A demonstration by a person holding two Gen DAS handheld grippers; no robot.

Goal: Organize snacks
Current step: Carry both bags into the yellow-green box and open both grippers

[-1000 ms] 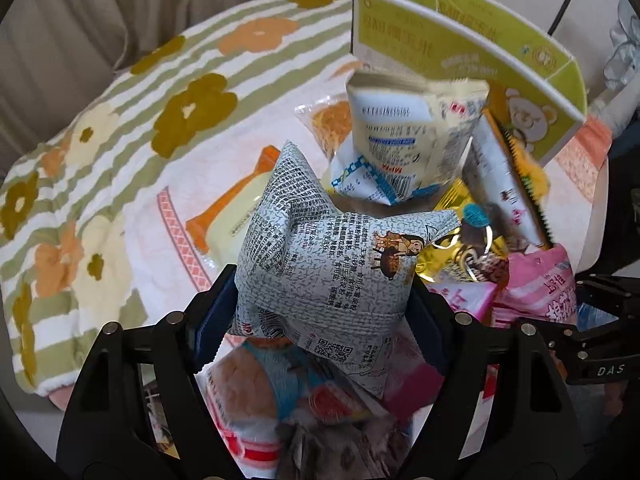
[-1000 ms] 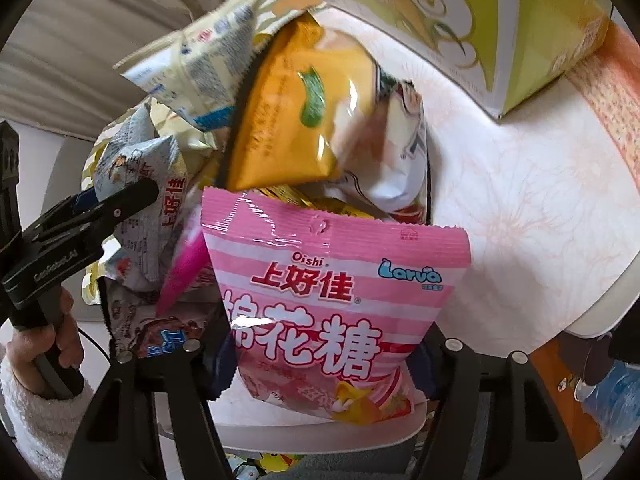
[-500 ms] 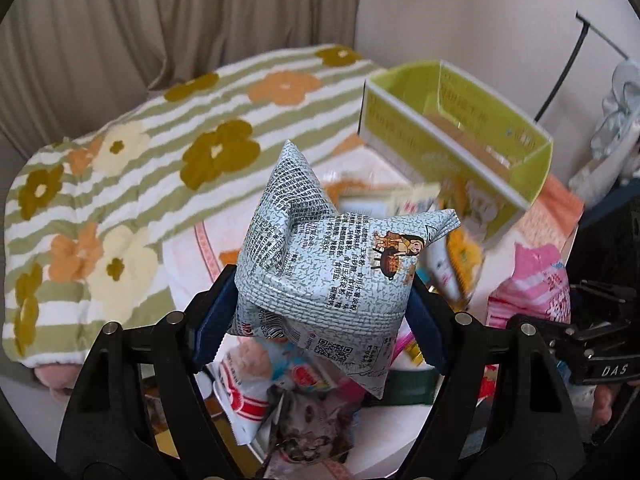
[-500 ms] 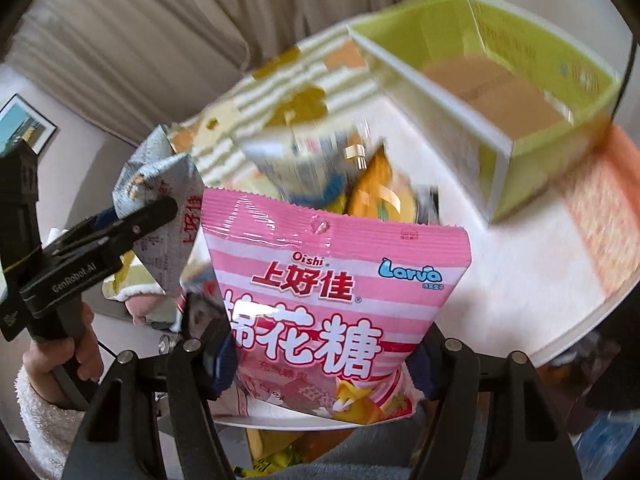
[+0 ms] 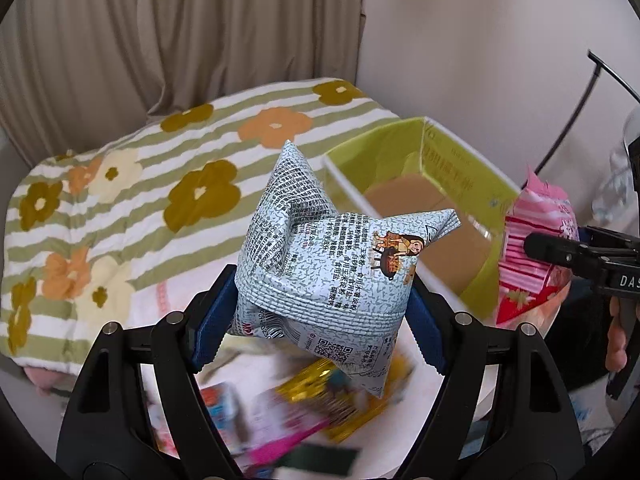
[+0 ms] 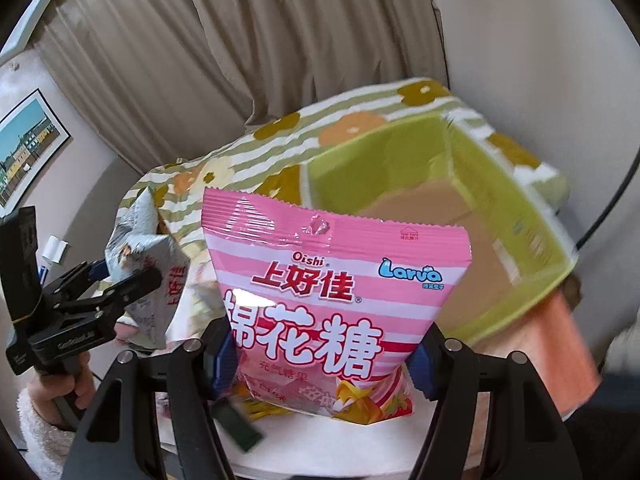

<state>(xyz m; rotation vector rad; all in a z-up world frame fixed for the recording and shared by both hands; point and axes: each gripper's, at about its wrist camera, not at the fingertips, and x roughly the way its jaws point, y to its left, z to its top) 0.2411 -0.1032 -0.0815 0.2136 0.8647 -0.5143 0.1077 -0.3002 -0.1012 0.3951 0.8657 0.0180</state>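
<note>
My left gripper [image 5: 320, 316] is shut on a grey-white printed snack bag [image 5: 332, 268] and holds it in the air before the green cardboard box [image 5: 460, 168]. My right gripper [image 6: 324, 356] is shut on a pink Oishi marshmallow bag [image 6: 332, 296], held up in front of the same box [image 6: 400, 168], whose brown floor looks bare. The pink bag [image 5: 532, 248] also shows at the right of the left wrist view. The left gripper [image 6: 120, 284] with its grey bag [image 6: 148, 264] shows at the left of the right wrist view.
Several loose snack packets [image 5: 304, 412] lie blurred on the white round table [image 6: 360, 452] below the grippers. A bed with a striped flower blanket [image 5: 120, 200] lies behind the table. Curtains and a wall stand behind it.
Both grippers have risen from the snack pile with their bags still held. The views now look over the box's open top, and the pile has dropped to the bottom.
</note>
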